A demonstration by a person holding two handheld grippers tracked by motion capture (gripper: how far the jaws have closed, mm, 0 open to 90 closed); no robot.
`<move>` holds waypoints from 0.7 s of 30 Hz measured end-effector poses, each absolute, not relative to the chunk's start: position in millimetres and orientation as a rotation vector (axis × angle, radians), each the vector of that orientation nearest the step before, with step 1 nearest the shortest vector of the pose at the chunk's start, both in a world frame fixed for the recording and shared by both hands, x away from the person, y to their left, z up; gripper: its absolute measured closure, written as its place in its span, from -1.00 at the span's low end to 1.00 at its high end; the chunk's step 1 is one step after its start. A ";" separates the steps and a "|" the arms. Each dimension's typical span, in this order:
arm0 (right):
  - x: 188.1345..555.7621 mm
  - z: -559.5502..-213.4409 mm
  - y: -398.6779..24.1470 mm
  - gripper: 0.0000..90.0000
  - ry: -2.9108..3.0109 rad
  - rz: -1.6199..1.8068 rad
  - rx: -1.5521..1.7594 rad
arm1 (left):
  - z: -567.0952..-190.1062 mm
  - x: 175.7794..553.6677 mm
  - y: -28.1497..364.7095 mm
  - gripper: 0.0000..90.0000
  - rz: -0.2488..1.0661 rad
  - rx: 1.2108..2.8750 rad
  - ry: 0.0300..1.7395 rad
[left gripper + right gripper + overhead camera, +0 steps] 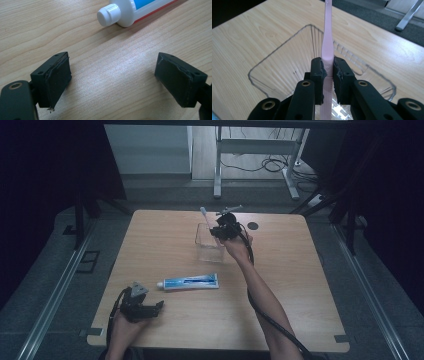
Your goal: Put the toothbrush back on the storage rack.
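Note:
A pink toothbrush (327,42) is clamped between the black jaws of my right gripper (328,70), which is shut on its handle. The handle's lower end hangs inside a clear square cup (284,62). From above, the right gripper (220,231) sits over the clear cup (206,246) near the table's far middle, and the toothbrush (206,215) head sticks up to the left. A blue and white toothpaste tube (190,281) lies flat mid-table. My left gripper (152,309) rests open near the front left edge, its jaws apart before the toothpaste tube (125,11) and its white cap.
The wooden table (300,270) has a dark round cable port (253,225) at the back right. Beyond its far edge stand a desk frame (260,160) and loose cables on the floor. Dark curtains flank both sides.

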State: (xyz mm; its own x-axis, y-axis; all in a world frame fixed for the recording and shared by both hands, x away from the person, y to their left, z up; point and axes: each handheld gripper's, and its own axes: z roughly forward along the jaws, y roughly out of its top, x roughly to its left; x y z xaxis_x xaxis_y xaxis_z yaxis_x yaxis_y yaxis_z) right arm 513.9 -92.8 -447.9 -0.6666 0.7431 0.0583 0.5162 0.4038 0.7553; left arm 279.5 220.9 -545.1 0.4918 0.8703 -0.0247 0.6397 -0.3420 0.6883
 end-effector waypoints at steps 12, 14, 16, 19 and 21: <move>515.5 -459.1 -91.0 0.73 2.461 1.050 1.126 | -545.0 279.5 221.0 -0.71 0.463 2.098 1.236; 515.8 -460.2 -90.7 0.73 2.471 1.035 1.126 | -545.1 279.5 220.9 -0.71 0.464 2.096 1.237; 516.1 -460.7 -90.7 0.73 2.479 1.030 1.127 | -545.1 279.5 221.0 -0.71 0.464 2.096 1.237; 516.5 -461.7 -90.6 0.73 2.503 1.013 1.119 | -545.1 279.5 220.9 -0.71 0.464 2.096 1.237; 516.2 -461.1 -91.6 0.69 2.496 1.018 1.120 | -545.1 279.5 221.0 -0.71 0.463 2.096 1.237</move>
